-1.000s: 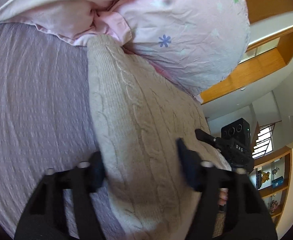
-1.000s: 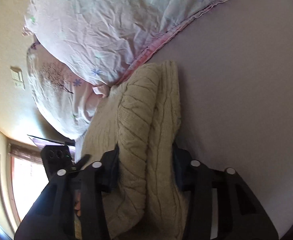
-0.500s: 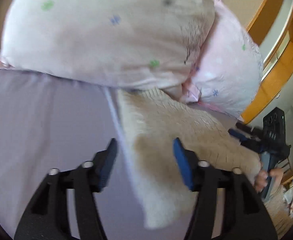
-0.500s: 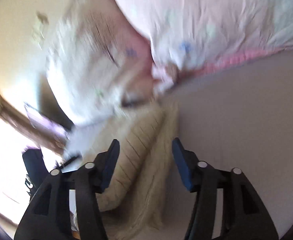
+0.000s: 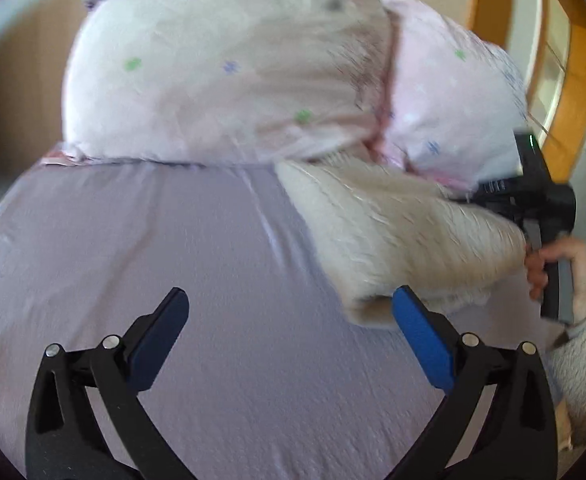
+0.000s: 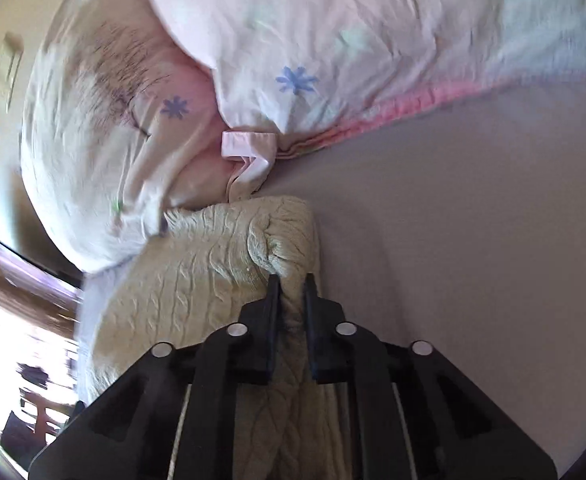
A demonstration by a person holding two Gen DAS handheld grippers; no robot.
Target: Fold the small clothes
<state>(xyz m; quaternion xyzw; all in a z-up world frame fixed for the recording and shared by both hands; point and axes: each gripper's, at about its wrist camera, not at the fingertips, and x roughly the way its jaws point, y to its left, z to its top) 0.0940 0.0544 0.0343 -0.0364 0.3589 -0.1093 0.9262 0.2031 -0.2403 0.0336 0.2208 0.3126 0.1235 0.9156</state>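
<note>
R gripper (image 6: 291, 280) is pinching a bunched fold of the cream cable-knit sweater (image 6: 197, 276), jaws nearly together w/ knit squeezed between them, lower centre of R wrist view. L gripper (image 5: 289, 312) is hanging w/ jaws wide apart, holding nothing, bottom of L wrist view; its R-side blue pad (image 5: 421, 336) is sitting just beside the sweater's near end, touching or not I can't tell, frame is blurred there.

Sweater is lying on the lilac bedsheet (image 5: 153, 240), mid-right of L wrist view, far end up against the pillows, bundle looking already doubled over.

Risks:
- R grip is taking only a thick knot of knit, not a flat edge; pulling from here could drag the whole bundle & undo the layers
- bulky knit could be slipping out of the narrow pinch if lifted fast
- far end is tucked near a pillow-case flap (image 6: 249, 152); a pull might snag or shift the pillow
- L jaws aren't on the cloth, so nothing is steadying the other side

Count: 1 sweater, 2 pillows (image 5: 229, 72) (image 5: 449, 104), 2 grippers, 1 hand (image 5: 565, 264) in view at right edge of L wrist view
</note>
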